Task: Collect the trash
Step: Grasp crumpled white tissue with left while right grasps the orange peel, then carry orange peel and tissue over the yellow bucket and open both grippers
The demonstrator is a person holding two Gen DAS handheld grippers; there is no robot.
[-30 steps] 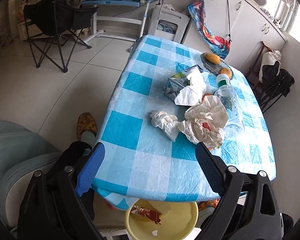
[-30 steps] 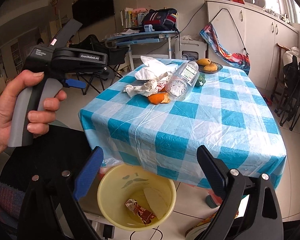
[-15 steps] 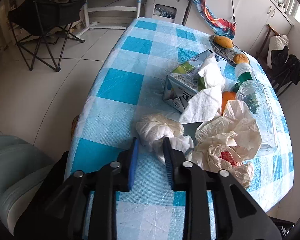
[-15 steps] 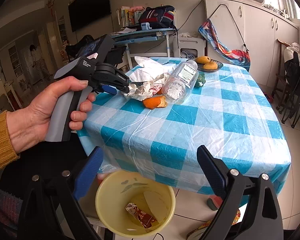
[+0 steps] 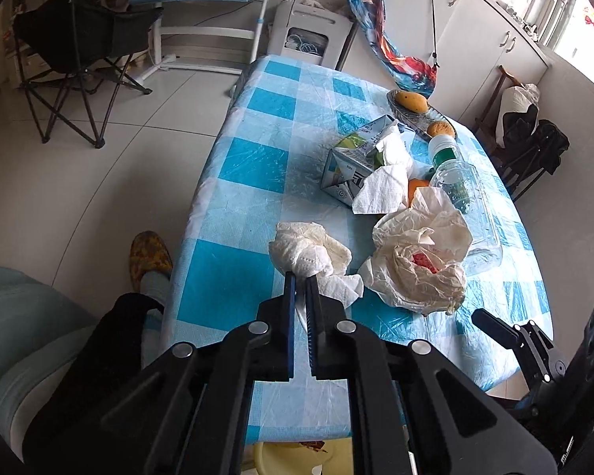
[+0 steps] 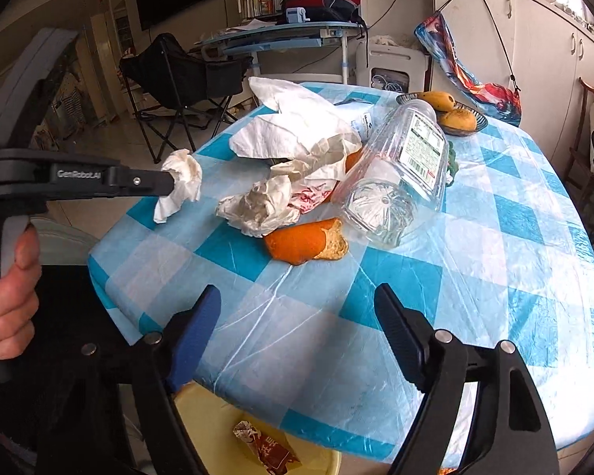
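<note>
We are pinching a crumpled white tissue (image 5: 309,251) in our left gripper (image 5: 301,277), jaws nearly together on it, near the left edge of the blue-checked tablecloth (image 6: 475,261). Our right gripper (image 6: 297,297) is narrowing with nothing between its jaws, just in front of an orange peel (image 6: 305,239). Beside the peel are lying a greasy paper wrapper (image 5: 419,253) and a clear plastic bottle (image 6: 400,174). A yellow bin (image 6: 217,439) is sitting below the table's near edge.
</note>
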